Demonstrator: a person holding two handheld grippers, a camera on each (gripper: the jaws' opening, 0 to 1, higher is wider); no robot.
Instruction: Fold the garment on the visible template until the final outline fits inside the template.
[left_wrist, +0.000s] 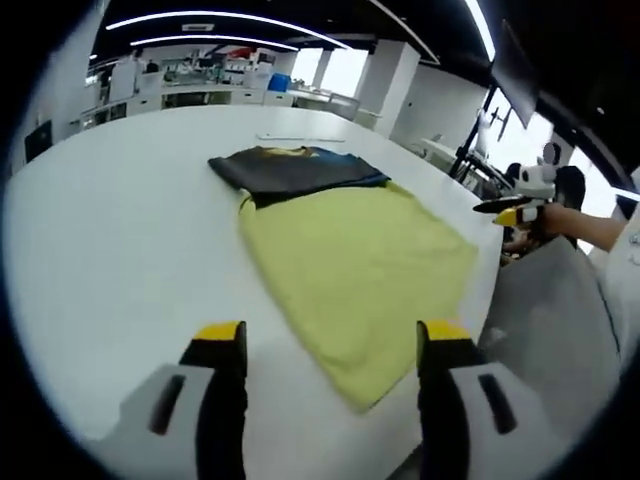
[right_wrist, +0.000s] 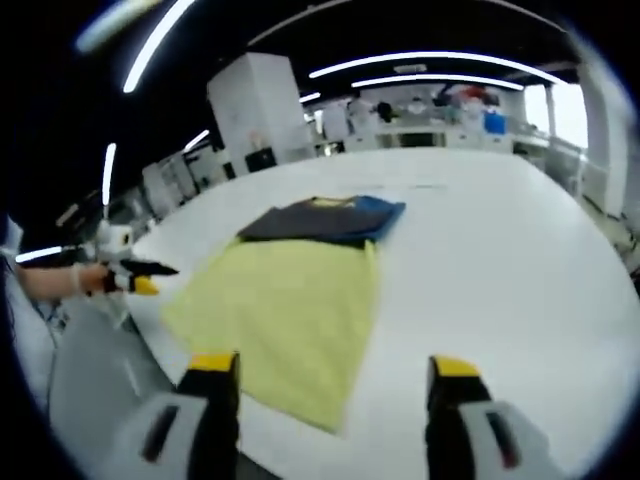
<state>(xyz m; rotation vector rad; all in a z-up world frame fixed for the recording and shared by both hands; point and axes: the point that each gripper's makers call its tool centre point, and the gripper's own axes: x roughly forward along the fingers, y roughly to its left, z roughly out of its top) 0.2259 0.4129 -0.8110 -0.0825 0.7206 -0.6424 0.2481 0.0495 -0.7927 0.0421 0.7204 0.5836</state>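
Observation:
A yellow-green template sheet (left_wrist: 355, 265) lies flat on the white table (left_wrist: 120, 240), reaching the table's near edge. A dark folded garment (left_wrist: 290, 170) with a blue edge rests across the sheet's far end. My left gripper (left_wrist: 335, 335) hovers open over the sheet's near corner with nothing between its jaws. A hand holds my right gripper (left_wrist: 512, 208) off the table's right edge. In the right gripper view the same sheet (right_wrist: 285, 305) and garment (right_wrist: 325, 220) lie ahead, and my right gripper (right_wrist: 335, 365) is open and empty. The left gripper (right_wrist: 135, 275) shows at the left there.
A grey surface (left_wrist: 550, 310) sits beside the table's near edge. White counters with equipment (left_wrist: 210, 85) line the far wall, with a white pillar (right_wrist: 265, 110) and bright windows. A person's forearm (left_wrist: 595, 228) reaches in from the right.

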